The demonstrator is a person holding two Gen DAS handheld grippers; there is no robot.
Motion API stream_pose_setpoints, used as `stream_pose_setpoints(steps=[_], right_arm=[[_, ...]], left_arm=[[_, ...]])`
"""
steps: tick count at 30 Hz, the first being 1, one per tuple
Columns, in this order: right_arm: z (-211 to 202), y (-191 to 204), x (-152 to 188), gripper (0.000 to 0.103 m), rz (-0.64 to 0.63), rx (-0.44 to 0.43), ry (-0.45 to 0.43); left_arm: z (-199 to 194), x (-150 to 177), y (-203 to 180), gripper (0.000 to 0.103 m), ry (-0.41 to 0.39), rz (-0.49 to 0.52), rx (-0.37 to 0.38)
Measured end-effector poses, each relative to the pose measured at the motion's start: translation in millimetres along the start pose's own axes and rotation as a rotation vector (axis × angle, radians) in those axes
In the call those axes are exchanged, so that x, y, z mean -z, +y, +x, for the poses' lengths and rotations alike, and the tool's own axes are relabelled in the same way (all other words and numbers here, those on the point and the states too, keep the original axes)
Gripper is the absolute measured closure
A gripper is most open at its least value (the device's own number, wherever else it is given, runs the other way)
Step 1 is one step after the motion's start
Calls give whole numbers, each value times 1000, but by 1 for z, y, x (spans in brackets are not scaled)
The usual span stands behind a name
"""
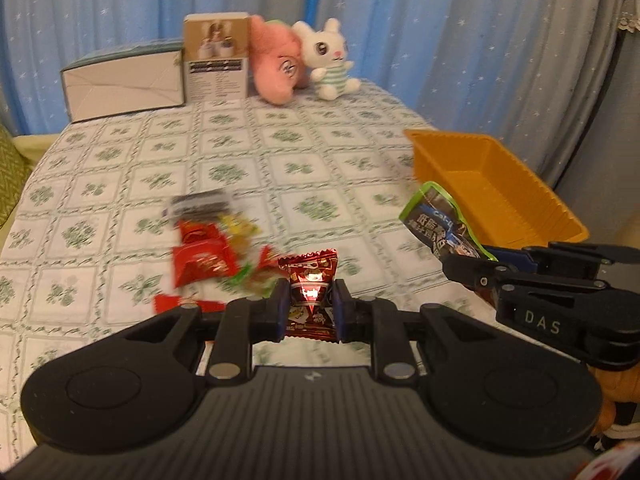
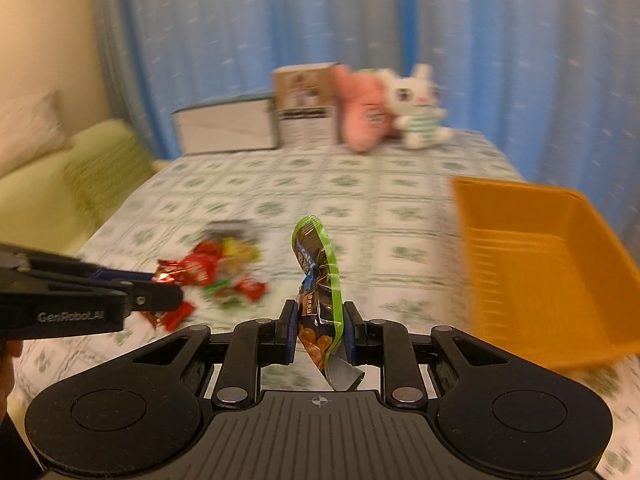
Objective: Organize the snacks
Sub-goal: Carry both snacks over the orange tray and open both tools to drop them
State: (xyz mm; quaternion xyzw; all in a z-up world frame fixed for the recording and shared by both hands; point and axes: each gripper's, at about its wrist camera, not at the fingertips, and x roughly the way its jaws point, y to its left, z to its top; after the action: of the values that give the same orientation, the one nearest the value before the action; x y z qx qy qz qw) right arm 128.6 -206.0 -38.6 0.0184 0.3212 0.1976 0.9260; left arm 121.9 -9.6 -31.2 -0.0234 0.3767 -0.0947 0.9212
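A red snack packet is clamped between the 2 fingers of the left gripper, with its crimped top edge standing above the fingertips. A green-edged dark snack pouch is pinched upright by the right gripper, and its lower corner is seen hanging below the pads. In the left wrist view, the same pouch is seen held close to the near left corner of the orange tray, clear of the tablecloth. The tray is shown standing at the right side of the table. A loose pile of snacks, mostly red wrappers, is spread on the cloth left of centre, just beyond the left gripper; its details are blurred. At the far edge of the table, 2 boxes, a pink plush and a white rabbit plush are lined up against the blue curtain.
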Motion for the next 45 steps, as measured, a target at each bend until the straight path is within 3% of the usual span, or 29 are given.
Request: stream_pose_setpoints(steps=[11,22,40,43,45], right_arm=[[-59,-92,-15,80,183,158,-64],[-71,-175,-28,80,298,195,-47],[-33,-216,-32,80,390,176,20],[-32,-219,-31,80,396,177,23],[-32,-219,-31,80,401,179,25]], left_arm=[[13,-38,-95,83,-37,78,126],[53,-71,-159,83,-19,101,218],[116,-78,-188,82,50,135,236],[124,-76,-190,74,53,155,238],[123,-73,-189,74,48,168,230]])
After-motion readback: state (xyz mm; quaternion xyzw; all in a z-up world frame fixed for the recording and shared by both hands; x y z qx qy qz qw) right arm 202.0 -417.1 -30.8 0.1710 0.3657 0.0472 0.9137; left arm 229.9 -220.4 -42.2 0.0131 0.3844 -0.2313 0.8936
